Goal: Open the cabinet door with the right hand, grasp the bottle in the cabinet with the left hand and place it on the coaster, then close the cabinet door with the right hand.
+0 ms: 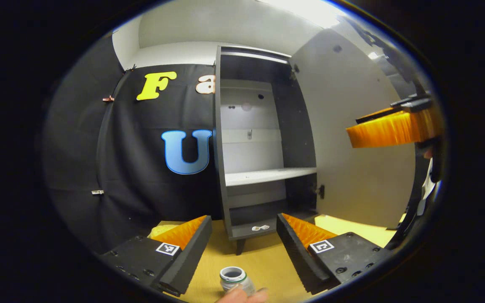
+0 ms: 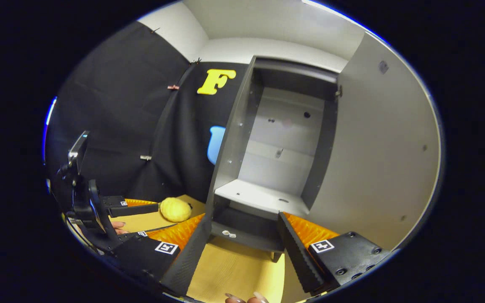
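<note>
The cabinet [image 1: 263, 168] stands open on the yellow-tan tabletop [image 1: 263, 261], its pale door [image 1: 356, 139] swung out to the right side of the left gripper view. Inside, a light shelf [image 1: 267, 176] crosses the middle, and a small white tag or scrap [image 1: 260, 227] lies on the dark bottom board; what it is I cannot make out.

The left gripper [image 1: 242, 256] hangs low in front of the cabinet with its fingers spread wide, holding nothing. Just below the gap between them, at the bottom of the left gripper view, the bottle [image 1: 235, 278] stands upright on the tabletop, seen from above with its open mouth showing. Fingertips of a hand [image 1: 242, 296] touch it near the lower edge. Whether a coaster lies under it cannot be told.

The right gripper [image 2: 242, 252] also points at the open cabinet [image 2: 267, 168], jaws apart and empty, with the door [image 2: 377, 160] on its right. In the right gripper view the other gripper [image 2: 141, 206] shows at far left, and a yellow round object [image 2: 175, 209], perhaps a lemon, rests on the table beside the cabinet's left wall.
</note>
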Action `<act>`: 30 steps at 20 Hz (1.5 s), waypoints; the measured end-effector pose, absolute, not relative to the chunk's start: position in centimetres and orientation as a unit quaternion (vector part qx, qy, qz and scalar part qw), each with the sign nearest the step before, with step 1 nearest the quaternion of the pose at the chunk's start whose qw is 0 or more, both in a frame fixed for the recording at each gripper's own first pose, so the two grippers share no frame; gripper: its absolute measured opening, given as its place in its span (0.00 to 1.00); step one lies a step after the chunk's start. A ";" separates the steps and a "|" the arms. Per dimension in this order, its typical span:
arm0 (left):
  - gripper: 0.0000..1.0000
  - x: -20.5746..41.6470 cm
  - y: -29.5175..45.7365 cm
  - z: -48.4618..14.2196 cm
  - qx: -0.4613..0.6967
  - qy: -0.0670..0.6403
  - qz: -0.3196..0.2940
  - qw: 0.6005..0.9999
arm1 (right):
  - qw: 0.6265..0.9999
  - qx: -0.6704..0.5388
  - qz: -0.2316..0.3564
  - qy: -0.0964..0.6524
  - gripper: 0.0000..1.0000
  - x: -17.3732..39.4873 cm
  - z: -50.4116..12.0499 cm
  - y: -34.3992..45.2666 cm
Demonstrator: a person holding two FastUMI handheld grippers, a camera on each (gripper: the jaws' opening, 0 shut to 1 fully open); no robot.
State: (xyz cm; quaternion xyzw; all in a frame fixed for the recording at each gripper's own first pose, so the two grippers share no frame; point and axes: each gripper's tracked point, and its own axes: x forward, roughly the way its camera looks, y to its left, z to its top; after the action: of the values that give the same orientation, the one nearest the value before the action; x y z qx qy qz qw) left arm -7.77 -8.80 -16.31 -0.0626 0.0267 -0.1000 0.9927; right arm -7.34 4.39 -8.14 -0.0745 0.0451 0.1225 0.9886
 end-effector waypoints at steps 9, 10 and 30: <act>0.96 -13.4 -10.6 -11.2 -0.059 0.096 -0.129 0.985 | 0.996 -0.028 0.048 0.064 0.97 -19.1 -3.4 -7.5; 0.96 -13.4 -11.2 -10.8 -0.068 0.101 -0.133 0.984 | 0.997 -0.027 0.032 0.064 0.97 -19.6 -3.3 -9.0; 0.96 -9.1 -16.9 -6.8 -0.069 0.067 -0.062 0.993 | 0.997 0.044 0.056 -0.015 0.95 -8.5 0.0 -19.9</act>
State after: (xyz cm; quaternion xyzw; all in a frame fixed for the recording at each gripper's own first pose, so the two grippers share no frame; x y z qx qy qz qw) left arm -9.12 -16.95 -6.84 -0.0686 0.0672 -0.0625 0.9934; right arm -8.53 -19.95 -0.01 0.0438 -0.0152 0.0564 0.9973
